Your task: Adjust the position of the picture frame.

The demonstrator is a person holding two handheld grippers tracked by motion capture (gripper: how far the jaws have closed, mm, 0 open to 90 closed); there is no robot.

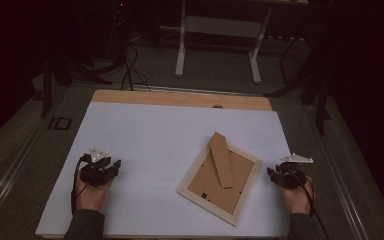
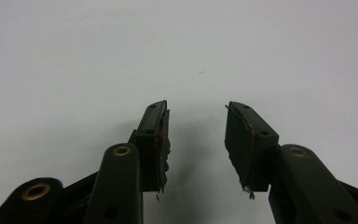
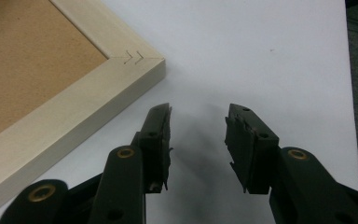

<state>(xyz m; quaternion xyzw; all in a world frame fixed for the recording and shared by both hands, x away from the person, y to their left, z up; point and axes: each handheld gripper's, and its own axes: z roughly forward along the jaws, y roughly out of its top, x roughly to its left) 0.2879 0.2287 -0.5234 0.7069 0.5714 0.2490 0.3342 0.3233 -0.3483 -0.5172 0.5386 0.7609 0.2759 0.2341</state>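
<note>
Nearest the person, the left gripper (image 1: 111, 167) rests on the white sheet (image 1: 150, 135) at its left side, held in a hand (image 1: 91, 192); its jaws stand apart with nothing but bare sheet between them, as the left gripper view (image 2: 196, 135) confirms. The right gripper (image 1: 271, 172) sits at the sheet's right edge, its jaws likewise parted and empty (image 3: 198, 140). Just beside this gripper, toward the sheet's middle, lies the picture frame (image 1: 221, 177), face down and turned at an angle, its pale wooden corner (image 3: 140, 65) close to the nearer jaw but apart from it. The cardboard stand (image 1: 222, 160) lies across the frame's brown backing. Beyond the sheet, the wooden table edge (image 1: 180, 98) shows.
</note>
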